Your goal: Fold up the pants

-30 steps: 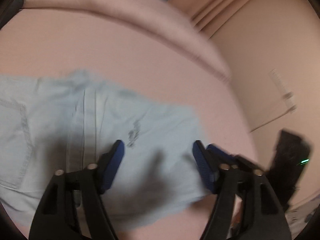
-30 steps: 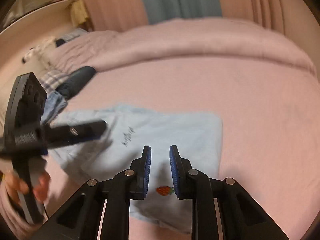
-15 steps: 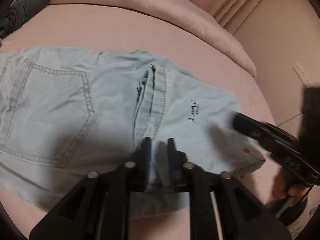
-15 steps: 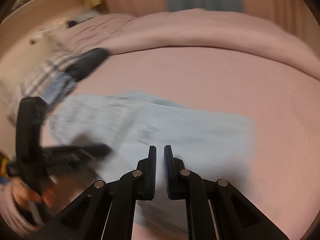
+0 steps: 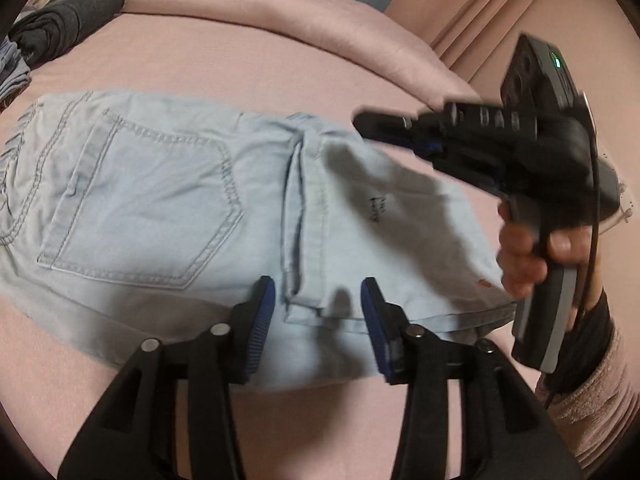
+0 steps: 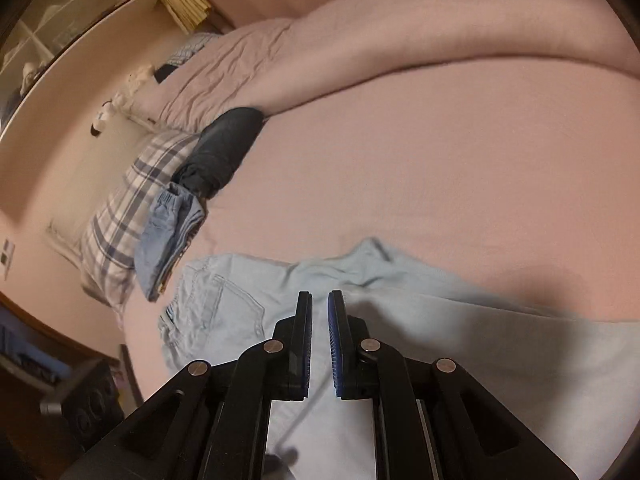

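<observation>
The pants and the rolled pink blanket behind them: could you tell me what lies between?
Only bare pink bed sheet, seen in the right wrist view.

Pink bedsheet point(image 6: 420, 168), plaid pillow point(image 6: 132, 196), dark rolled garment point(image 6: 224, 144).

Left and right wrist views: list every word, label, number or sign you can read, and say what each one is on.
Small dark stitched script on the pants: two short lines, too blurred to read.
Raised characters on the side of the right gripper: perhaps "DAB", blurred, not certain.
Green light on the device at the back of that gripper: a light only, no text.
Right wrist view: nothing readable on the pants.
</observation>
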`<state>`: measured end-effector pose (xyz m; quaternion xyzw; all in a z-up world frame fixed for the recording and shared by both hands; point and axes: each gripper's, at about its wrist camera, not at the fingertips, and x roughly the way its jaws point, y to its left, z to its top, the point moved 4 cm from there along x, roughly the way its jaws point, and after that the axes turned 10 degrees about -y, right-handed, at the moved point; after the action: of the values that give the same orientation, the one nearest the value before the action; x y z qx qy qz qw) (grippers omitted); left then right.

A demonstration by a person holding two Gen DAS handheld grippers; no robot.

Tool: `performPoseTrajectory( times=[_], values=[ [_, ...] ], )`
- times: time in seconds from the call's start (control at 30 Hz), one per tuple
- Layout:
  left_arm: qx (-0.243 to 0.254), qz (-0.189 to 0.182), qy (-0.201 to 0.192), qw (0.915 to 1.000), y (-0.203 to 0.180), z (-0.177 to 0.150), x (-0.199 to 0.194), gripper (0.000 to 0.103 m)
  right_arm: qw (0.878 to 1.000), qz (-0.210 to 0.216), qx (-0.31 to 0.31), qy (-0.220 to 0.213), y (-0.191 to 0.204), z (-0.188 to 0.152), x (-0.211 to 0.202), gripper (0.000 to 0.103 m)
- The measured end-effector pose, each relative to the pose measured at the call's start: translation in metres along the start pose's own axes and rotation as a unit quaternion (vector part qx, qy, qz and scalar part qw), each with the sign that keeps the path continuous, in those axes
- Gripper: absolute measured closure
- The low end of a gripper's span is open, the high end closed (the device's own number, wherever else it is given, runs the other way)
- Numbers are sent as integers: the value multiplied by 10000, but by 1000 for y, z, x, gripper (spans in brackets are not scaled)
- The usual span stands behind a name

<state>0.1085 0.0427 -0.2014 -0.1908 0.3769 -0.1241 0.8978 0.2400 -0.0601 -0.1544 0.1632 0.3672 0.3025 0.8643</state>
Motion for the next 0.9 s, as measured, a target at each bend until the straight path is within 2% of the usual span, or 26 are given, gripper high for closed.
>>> performPoseTrajectory(
  times=[0.13,0.23,0.37,0.47,0.53,0.6,0.67,0.7,0.8,0.83,0.9],
  values=[
    [72,-181,10,9998,-16,8,11,55,9972,-422,-530,326,3,-21,-3,93],
    [-24,-496,88,9987,-26,11,23,55,9875,-916,-1123,626,6,-37,12,93],
    [-150,-237,96,9996,-14,14,26,55,9767,-813,-1711,1008,28,-47,47,95],
    [-236,-38,62,9997,2,16,16,55,9695,-645,-2135,1019,51,-42,66,95],
    [-284,-8,48,9996,6,18,9,55,9713,-648,-1997,1115,50,-37,75,95],
    [-278,-110,-45,9995,1,24,5,54,9819,-471,-1517,1032,40,-30,67,95],
    [-224,-290,-126,9992,-8,30,3,46,9923,-168,-1028,677,29,-20,41,95],
    [-196,-389,-164,9989,-14,35,7,44,9967,-52,-734,352,18,-14,14,95],
    [-166,-714,-132,9972,-30,46,24,42,9968,-369,-667,-237,-5,-12,-46,95],
    [-203,-795,-92,9966,-34,49,34,42,9961,-506,-655,-310,-15,-19,-66,95],
    [-325,-924,93,9952,-41,50,58,42,9987,-391,-270,-162,-31,-36,-82,95]
  ],
)
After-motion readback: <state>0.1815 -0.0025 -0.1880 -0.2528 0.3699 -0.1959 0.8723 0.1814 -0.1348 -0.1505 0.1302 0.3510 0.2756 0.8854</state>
